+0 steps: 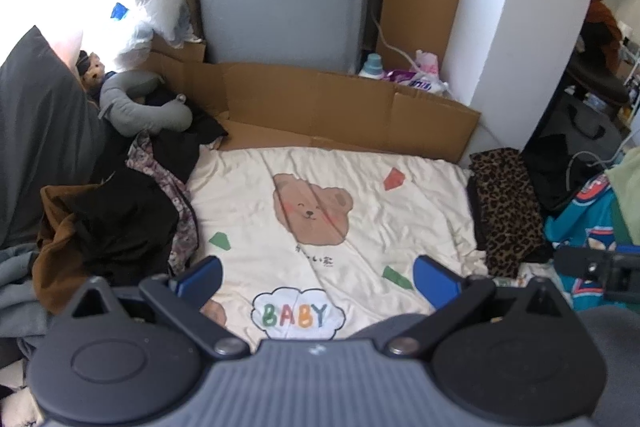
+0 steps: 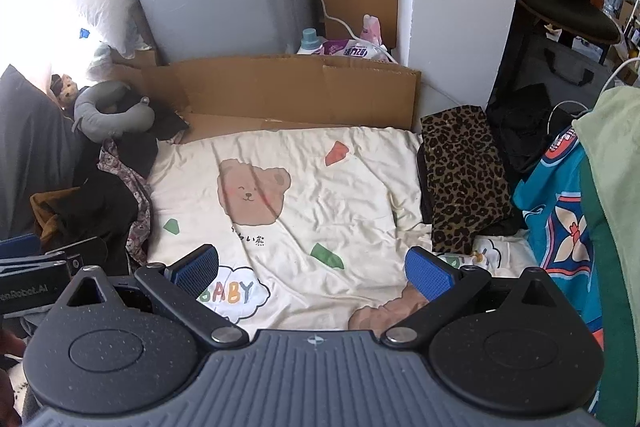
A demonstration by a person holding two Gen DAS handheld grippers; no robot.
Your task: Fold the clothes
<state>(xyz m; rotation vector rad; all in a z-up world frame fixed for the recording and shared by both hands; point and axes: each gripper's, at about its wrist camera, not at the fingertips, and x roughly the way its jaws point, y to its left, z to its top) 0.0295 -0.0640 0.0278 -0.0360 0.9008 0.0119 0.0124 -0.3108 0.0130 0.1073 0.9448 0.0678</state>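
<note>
Cream fabric printed with a brown bear and the word "BABY", a blanket point(image 1: 360, 187), is seen spread flat across the middle of both frames. The left gripper point(image 1: 318, 277) is held above its near edge with blue pads spread wide and nothing between them. The right gripper point(image 2: 312, 269) is likewise held spread and empty over the same edge. A pile of dark clothes point(image 1: 120, 211) is heaped at the left of the frame, touching the blanket's side. A folded leopard-print garment point(image 2: 460, 179) is laid at the right, overlapping the blanket's edge, with a teal patterned cloth point(image 2: 556, 211) just beside it. Flattened cardboard point(image 1: 340, 111) is propped behind the blanket, and a grey neck pillow point(image 1: 140, 103) is seen at upper left.
</note>
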